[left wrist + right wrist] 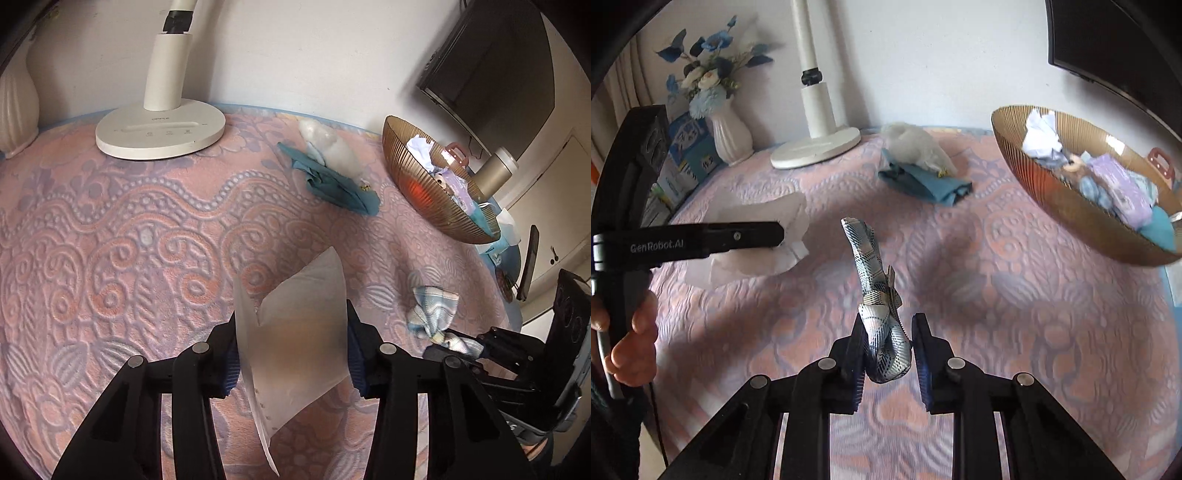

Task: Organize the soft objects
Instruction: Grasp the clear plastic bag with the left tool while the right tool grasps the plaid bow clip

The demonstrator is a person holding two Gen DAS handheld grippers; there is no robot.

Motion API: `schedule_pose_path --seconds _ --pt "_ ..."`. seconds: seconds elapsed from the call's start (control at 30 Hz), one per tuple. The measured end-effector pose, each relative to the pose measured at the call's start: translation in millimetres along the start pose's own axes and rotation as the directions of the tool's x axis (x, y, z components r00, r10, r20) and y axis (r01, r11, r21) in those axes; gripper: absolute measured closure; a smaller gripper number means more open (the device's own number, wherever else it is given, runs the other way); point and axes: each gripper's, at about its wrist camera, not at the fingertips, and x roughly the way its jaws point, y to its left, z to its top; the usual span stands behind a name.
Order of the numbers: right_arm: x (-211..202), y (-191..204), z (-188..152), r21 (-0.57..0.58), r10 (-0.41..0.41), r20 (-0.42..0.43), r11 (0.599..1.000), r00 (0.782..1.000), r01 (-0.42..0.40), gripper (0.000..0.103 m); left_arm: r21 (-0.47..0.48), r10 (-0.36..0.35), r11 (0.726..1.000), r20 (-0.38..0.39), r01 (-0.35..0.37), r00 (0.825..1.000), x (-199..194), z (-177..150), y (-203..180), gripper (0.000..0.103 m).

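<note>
My left gripper [291,350] is shut on a frosted white plastic pouch [295,343] and holds it above the pink patterned blanket [129,229]. The pouch also shows in the right wrist view [757,251]. My right gripper [888,354] is shut on a blue-and-white plaid cloth [877,295], lifted off the blanket; it shows in the left wrist view too [434,314]. A teal cloth [332,181] lies farther back with a white fluffy thing [332,144] on it. A golden ribbed bowl [417,184] at the right holds several soft items.
A white lamp base [160,134] stands at the back, with a white vase [731,136] of blue flowers to its left. A beige cylinder [495,170] stands behind the bowl. A dark screen [491,62] hangs on the wall at upper right.
</note>
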Motion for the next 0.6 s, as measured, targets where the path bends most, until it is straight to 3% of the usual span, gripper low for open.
schedule_pose_path --seconds 0.13,0.2,0.23,0.27,0.4,0.47,0.6 --pt "-11 -14 -13 0.082 0.062 0.01 0.995 0.998 -0.063 0.078 0.058 0.033 0.998 0.051 -0.036 0.998 6 -13 -2 0.059" --pt "-14 -20 -18 0.111 0.059 0.003 0.992 0.998 -0.059 0.063 0.069 0.024 0.997 0.062 -0.028 0.998 2 -13 -2 0.059" --pt "-16 -23 -21 0.123 0.053 0.005 0.991 0.999 -0.053 0.05 0.076 0.013 0.997 0.062 -0.017 0.998 2 -14 -2 0.059" --pt "-18 -24 -23 0.131 0.05 0.012 0.99 0.999 -0.051 0.046 0.084 0.006 0.996 0.055 -0.011 0.998 2 -15 -3 0.059" --pt "-24 -24 -28 0.139 0.054 0.015 0.989 0.998 -0.055 0.041 0.101 0.001 0.995 0.061 -0.007 0.998 2 -16 -7 0.059" --pt "-20 -21 -29 0.127 0.065 -0.007 0.99 0.998 -0.063 0.029 0.103 0.001 0.995 0.064 -0.007 0.998 1 -17 -7 0.059" --pt "-9 -7 -32 0.065 0.013 -0.022 0.998 1.0 -0.012 0.022 0.094 -0.012 0.996 0.06 0.006 0.998 1 -17 -5 0.059"
